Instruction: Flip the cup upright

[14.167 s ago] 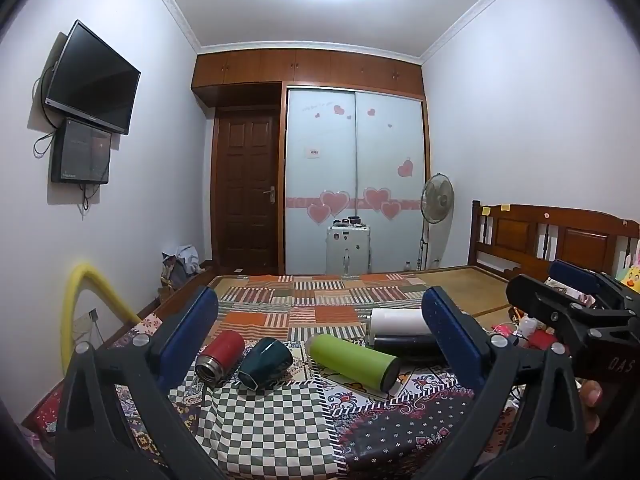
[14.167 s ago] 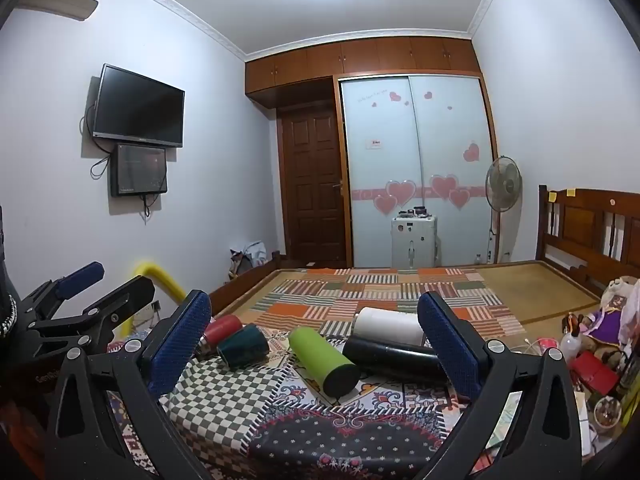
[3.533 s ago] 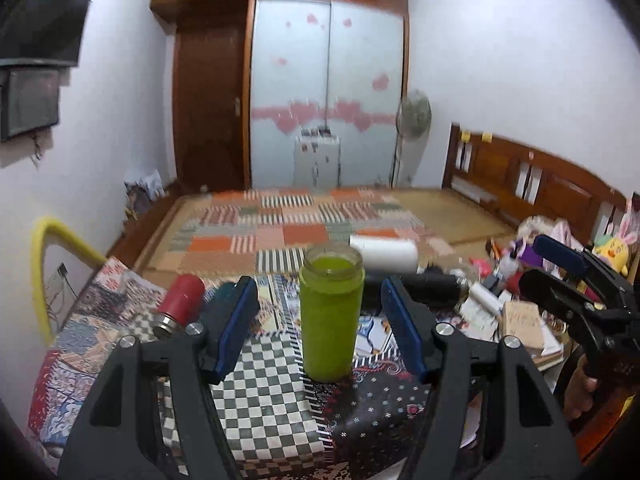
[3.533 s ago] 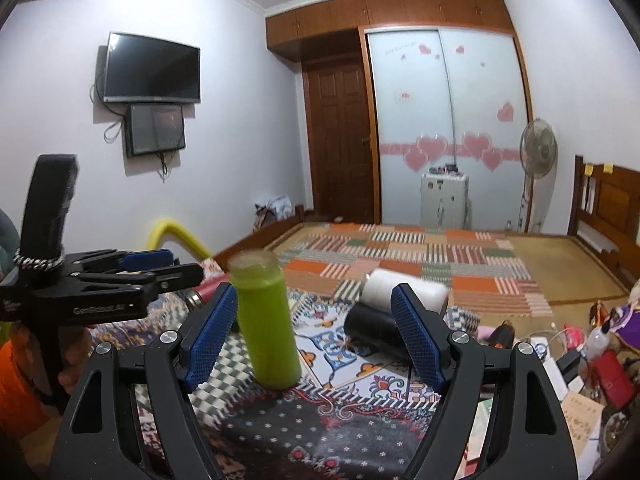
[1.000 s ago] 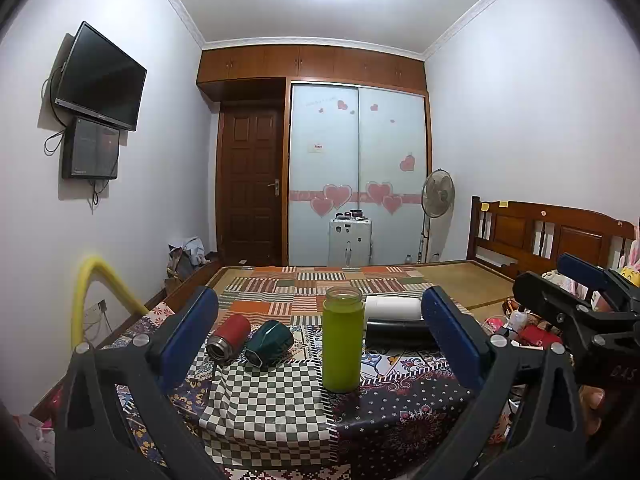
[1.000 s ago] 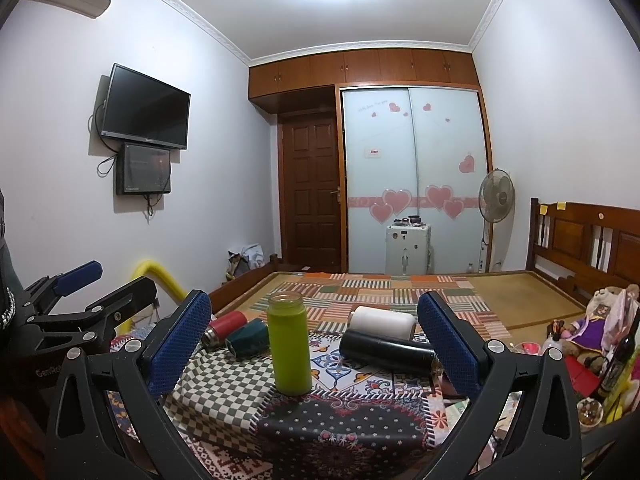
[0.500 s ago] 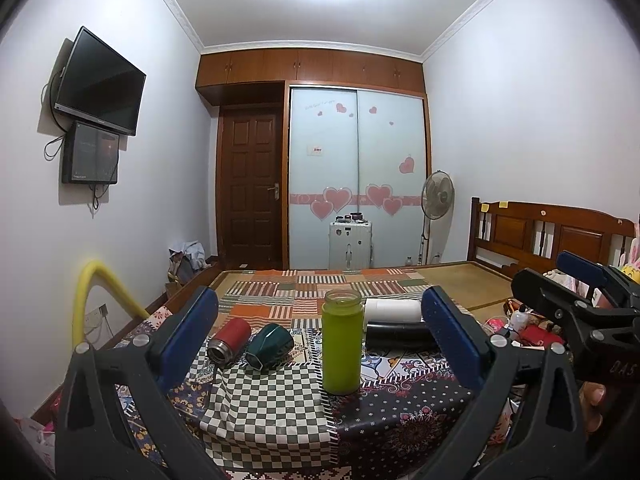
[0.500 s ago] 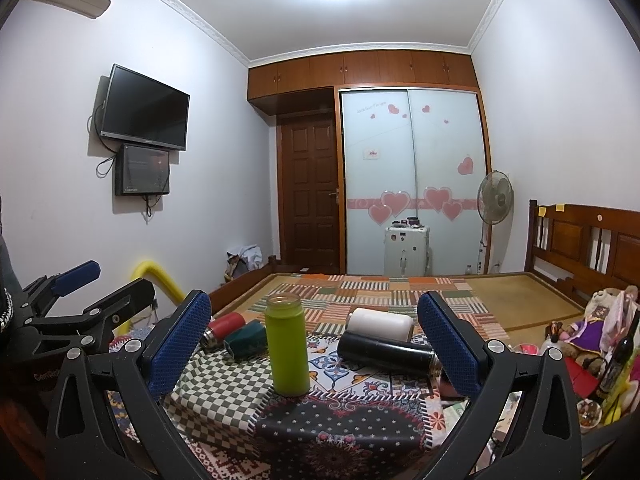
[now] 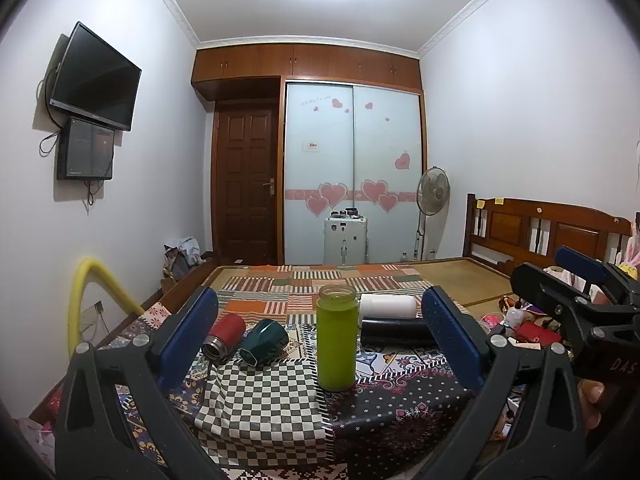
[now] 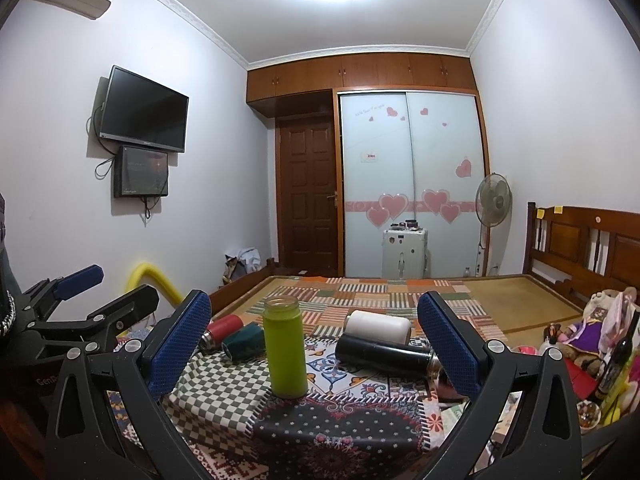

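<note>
1. The green cup [image 9: 336, 344] is a tall, lime-green cylinder with a paler, clear neck and an open mouth.
2. It stands upright, mouth up, on the patterned cloth.
3. Its base sits where the checked patch meets the dark floral patch [image 10: 286, 360].

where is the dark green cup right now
In the left wrist view the dark green cup lies on its side left of centre, between the red cup and the upright lime cup.
</note>
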Demonstrator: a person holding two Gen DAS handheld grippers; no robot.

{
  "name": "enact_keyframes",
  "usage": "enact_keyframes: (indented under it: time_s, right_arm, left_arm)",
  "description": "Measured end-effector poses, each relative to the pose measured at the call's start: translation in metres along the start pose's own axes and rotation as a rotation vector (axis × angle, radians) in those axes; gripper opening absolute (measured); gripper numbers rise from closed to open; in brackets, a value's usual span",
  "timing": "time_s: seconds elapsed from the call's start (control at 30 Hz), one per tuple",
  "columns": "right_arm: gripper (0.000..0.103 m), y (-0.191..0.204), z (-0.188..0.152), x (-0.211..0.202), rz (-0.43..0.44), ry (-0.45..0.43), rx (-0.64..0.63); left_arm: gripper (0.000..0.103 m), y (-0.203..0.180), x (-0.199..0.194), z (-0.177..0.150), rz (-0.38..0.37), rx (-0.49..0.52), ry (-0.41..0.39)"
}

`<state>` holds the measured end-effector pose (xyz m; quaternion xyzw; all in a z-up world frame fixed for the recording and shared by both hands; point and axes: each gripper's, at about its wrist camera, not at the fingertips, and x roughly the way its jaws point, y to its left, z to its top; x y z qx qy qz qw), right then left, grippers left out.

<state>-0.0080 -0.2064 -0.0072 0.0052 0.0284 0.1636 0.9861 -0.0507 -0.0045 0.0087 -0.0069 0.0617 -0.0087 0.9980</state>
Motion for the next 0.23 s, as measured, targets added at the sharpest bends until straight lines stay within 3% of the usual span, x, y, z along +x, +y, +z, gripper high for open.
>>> enact_keyframes:
  time_s: [0.23]
  right_arm:
    - [0.103,-0.0016,0.0010,0.0009,0.001,0.006,0.003]
  left_arm:
    - [0.103,0.0002,0.0011,-0.0012,0.006,-0.004,0.004]
